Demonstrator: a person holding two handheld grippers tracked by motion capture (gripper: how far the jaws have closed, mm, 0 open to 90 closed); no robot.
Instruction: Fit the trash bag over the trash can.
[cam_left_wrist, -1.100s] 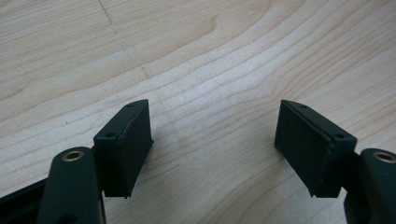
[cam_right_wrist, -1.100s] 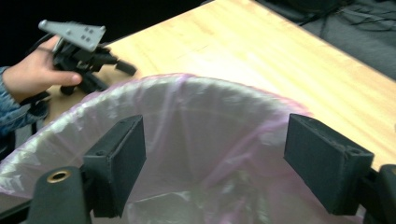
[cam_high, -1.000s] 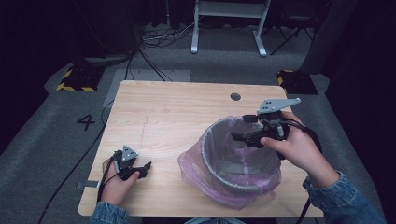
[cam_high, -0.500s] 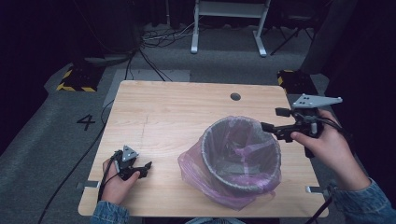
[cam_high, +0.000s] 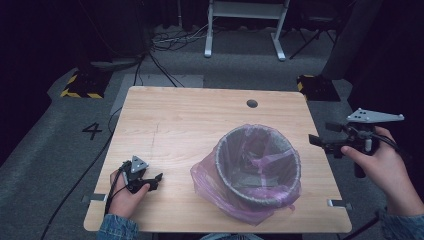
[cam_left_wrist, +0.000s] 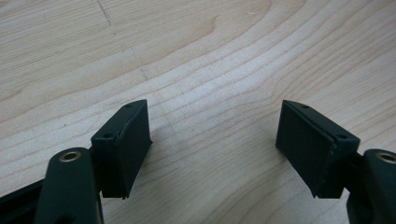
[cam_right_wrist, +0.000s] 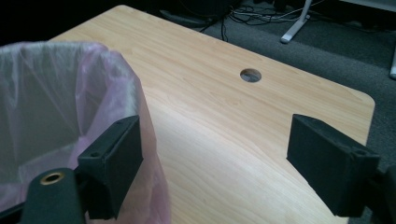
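Lining a grey bin, pink bag, both grippers' fingers wide, empty.

Lab, numbered floor, hazard tape

On the tabletop a bin stands right of centre, towards the near edge, with a bag lining it and spilling over its rim onto the wood. A round hole lies behind the bin near the far edge. The left gripper rests at the near left corner, well apart from the bin. The right gripper hangs just beyond the right edge, beside the bin.
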